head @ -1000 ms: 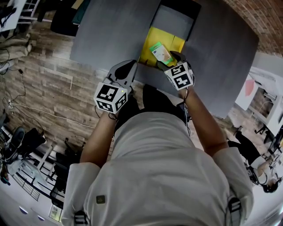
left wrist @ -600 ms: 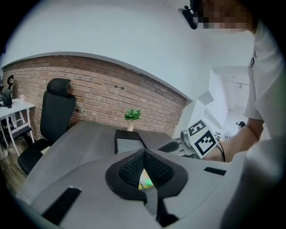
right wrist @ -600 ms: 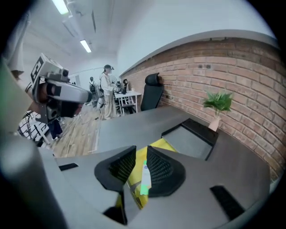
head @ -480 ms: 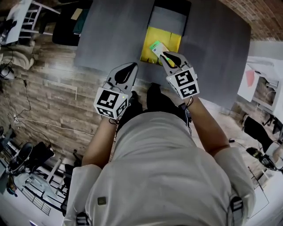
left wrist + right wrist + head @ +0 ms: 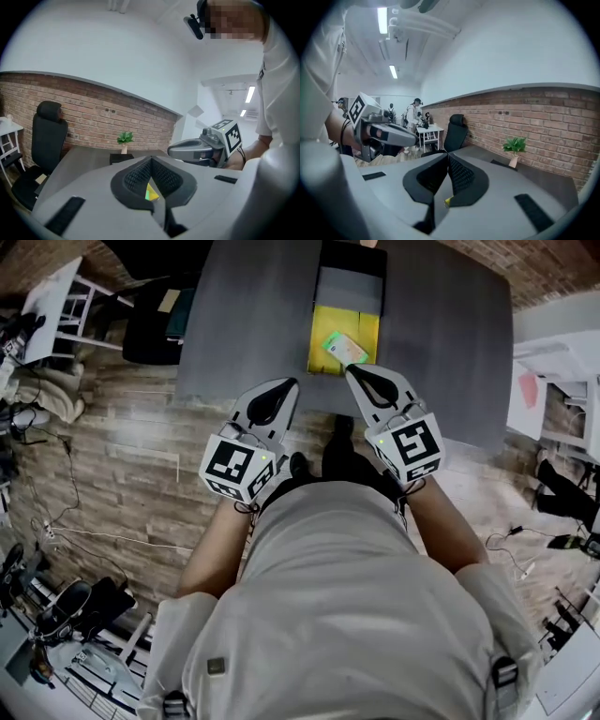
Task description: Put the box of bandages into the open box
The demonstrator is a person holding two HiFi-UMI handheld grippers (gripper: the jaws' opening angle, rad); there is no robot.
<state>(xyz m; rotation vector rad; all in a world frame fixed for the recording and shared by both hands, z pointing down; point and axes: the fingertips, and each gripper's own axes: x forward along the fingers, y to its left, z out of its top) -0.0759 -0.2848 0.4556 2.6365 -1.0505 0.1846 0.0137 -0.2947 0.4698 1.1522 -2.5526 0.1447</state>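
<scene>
The bandage box [image 5: 343, 347], green and white, lies inside the open box [image 5: 328, 320], which has a yellow inside and a grey flap folded back. That box sits near the front edge of the grey table [image 5: 253, 315]. My right gripper [image 5: 356, 372] [image 5: 447, 157] hangs above and just in front of it; its jaws have just been closing and now stand shut with nothing between them. My left gripper [image 5: 285, 385] [image 5: 151, 160] is level with it to the left, also shut and empty. A sliver of yellow shows below each gripper's jaws in its own view.
A black office chair [image 5: 49, 136] stands at the table's far left. A small potted plant [image 5: 124, 138] sits at the table's back by the brick wall. White desks [image 5: 56, 296] and cables lie on the wooden floor to the left. People stand far off [image 5: 412, 115].
Both grippers have risen and drawn back from the open box. The right one has left the bandage box lying inside and its jaws have come together.
</scene>
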